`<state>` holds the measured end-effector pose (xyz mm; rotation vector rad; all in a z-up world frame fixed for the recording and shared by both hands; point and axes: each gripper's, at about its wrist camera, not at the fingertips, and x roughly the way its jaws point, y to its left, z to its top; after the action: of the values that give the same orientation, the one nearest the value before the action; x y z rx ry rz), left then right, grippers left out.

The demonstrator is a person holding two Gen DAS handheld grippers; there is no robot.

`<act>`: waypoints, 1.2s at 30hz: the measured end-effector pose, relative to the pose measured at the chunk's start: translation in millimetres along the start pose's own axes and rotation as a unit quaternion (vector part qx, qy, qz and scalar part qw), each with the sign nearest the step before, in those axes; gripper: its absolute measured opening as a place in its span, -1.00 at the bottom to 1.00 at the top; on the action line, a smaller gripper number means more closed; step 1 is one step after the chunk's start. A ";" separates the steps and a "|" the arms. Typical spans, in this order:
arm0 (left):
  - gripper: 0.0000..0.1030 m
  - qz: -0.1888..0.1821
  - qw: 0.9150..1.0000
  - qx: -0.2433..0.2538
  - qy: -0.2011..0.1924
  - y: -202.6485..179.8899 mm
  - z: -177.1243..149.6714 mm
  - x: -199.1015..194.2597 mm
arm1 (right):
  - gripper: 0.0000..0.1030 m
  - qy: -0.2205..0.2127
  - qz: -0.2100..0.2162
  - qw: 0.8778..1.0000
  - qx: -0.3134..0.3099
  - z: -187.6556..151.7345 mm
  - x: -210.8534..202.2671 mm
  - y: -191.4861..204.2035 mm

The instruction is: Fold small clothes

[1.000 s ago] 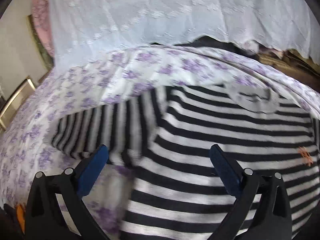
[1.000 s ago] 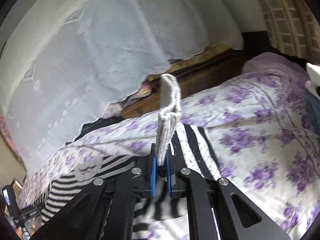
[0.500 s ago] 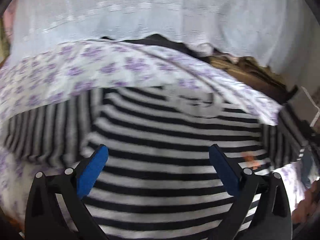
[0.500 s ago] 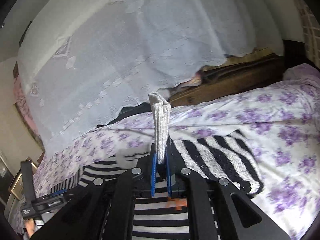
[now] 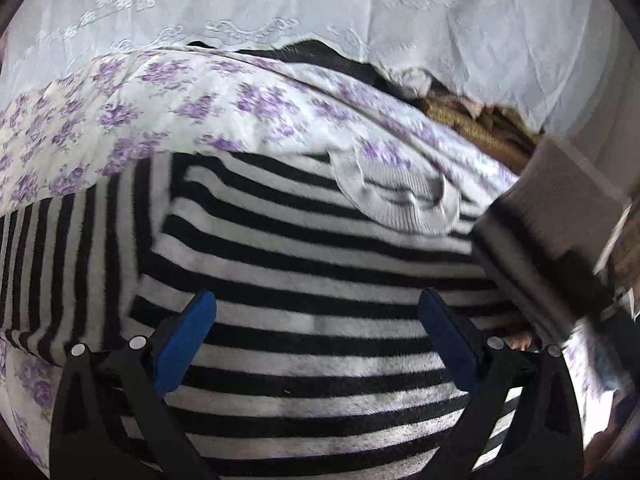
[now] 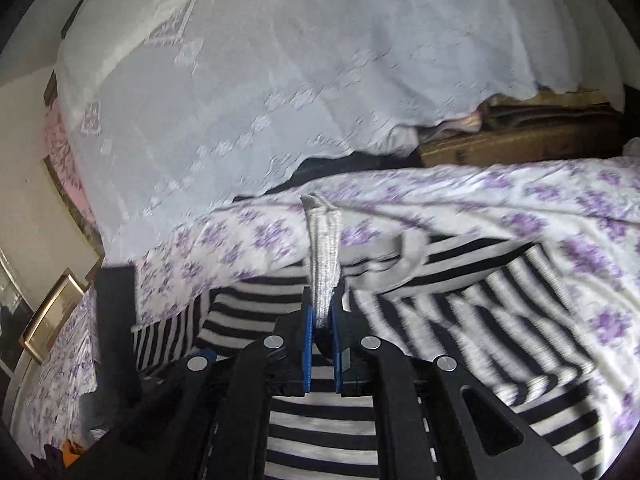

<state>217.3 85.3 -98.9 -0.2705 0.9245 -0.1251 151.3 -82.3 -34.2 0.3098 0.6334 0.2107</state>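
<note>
While the sweater (image 5: 304, 312) lies spread flat on the bed (image 5: 168, 108), its black and white stripes run across the body, and its grey ribbed collar (image 5: 400, 200) sits at the far edge, toward the curtain (image 5: 320, 8). One sleeve (image 5: 60, 264) lies out flat to the left of the body on the purple-flowered bedspread. The other sleeve (image 6: 480, 320) is lifted on the right, and its grey ribbed cuff (image 6: 325, 256) stands upright out of the right gripper (image 6: 322, 344), whose blue jaws are closed tight on the cuff's lower end. In the left wrist view this raised sleeve shows as a blurred striped band at the right edge, above the body.

The left gripper (image 5: 316, 336) hovers over the middle of the body with its jaws wide apart and nothing between them; whether the pads (image 5: 188, 344) touch the knit cannot be told. In the right wrist view the left gripper appears as a dark upright bar at the left.

Beyond the bed a white lace curtain hangs, with dark cloth and brown woven bedding (image 6: 520, 136) showing under its hem. A gold-framed object (image 6: 52, 316) stands at the left beside the bed.
</note>
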 end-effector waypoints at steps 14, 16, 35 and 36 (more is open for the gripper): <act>0.91 -0.020 0.999 -0.044 -0.001 34.4 5.9 4.5 | -0.38 0.176 0.036 0.984 -0.019 -54.6 87.6 11.5; 0.91 -0.027 0.999 -0.034 0.006 30.5 3.0 7.0 | -0.31 0.171 0.039 0.984 -0.026 -50.6 75.8 10.3; 0.03 -0.010 0.998 0.052 0.043 -3.8 -24.3 29.4 | -0.41 0.037 -0.022 0.992 0.120 21.4 -7.7 -158.8; -0.01 -0.007 0.998 0.054 0.038 -3.9 -24.5 28.3 | -0.41 0.038 -0.026 0.993 0.109 25.3 -3.2 -158.2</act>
<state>214.6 70.9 -133.6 -0.1719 0.9888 -0.1988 179.8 -236.4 -68.0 0.4970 0.7414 0.1043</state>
